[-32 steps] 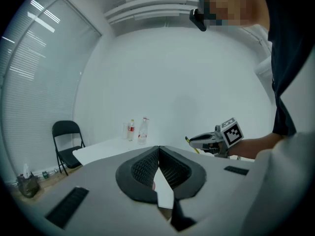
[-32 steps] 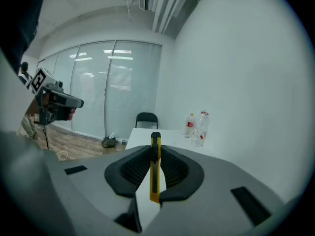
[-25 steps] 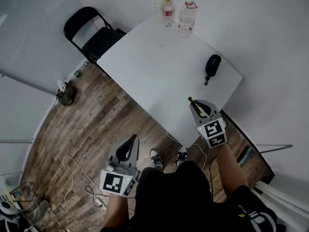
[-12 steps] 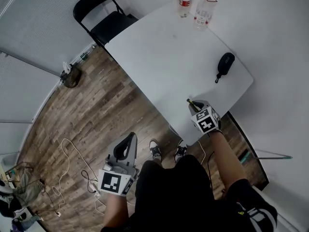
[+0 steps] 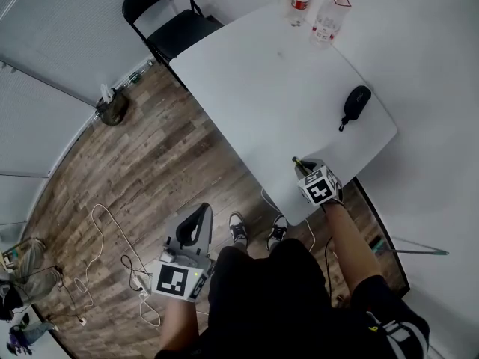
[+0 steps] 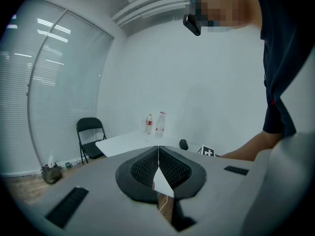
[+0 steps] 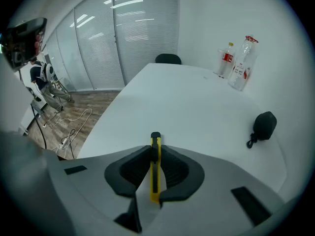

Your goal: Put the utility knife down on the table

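Brown wood floor fills the left side, with a black folding chair at the far end of it. The grey left gripper hangs low over this floor, next to the person's leg. Its claw is squeezed shut, pad against pad, and it has nothing in it.

The big white table comes next. Two clear plastic bottles stand at its far end.

The grey right gripper is over the near corner of the table. Its claw is pinched tight on the thin yellow and black utility knife. The knife's front end sticks out past the pads and points along the table. It is not lying on the table yet.

Further right, a small black pouch lies by the table's edge, well apart from the knife.

The knife is very near the table's edge. If the claw lets go here, I think the knife could slip off and fall to the floor by the person's shoes. Letting go from too high could make it bounce.
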### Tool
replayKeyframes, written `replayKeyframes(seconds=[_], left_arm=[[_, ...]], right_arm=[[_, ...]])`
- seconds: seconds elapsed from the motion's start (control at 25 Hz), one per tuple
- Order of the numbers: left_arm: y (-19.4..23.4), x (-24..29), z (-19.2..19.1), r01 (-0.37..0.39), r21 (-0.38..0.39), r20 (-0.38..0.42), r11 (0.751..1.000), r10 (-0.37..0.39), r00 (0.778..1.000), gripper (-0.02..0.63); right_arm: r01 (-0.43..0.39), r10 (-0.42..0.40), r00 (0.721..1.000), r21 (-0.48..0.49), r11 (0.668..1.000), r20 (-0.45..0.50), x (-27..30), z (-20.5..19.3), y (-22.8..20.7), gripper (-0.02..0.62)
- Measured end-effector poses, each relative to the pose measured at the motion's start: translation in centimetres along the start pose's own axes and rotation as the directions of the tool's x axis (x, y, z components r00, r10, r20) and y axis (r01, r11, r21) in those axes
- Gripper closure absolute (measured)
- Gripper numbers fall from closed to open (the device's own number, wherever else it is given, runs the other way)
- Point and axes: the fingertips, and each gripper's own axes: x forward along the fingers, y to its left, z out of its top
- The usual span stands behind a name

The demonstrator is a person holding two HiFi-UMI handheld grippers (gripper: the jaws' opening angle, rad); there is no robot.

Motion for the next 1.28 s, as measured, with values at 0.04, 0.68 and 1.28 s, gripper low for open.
replayKeyframes(seconds=[0.04,0.68,1.28], left_arm=[[0.2,-0.1,-0.1,-0.008,0.001,-0.001,1.0,0.008,1.0,0.583],[-2.3,0.6,6.1,0.062,0.08,0.099,0.995,-0.07,0.993,0.583],[-8.2,-0.4,15.1,0.178,0.178,0.24,0.968,-0.218,0.946,0.583]], right_arm=[[0.0,0.0,1.0,-0.001,1.0,0.003,0.0,0.0,0.1,0.52],[0.125,-0.123,0.865,0.029,0.992,0.486,-16.4,10.1,1.2,0.548],[0.301,-0.332,0.518,0.195,0.933,0.788,-42.4,13.6,2.9,0.572]])
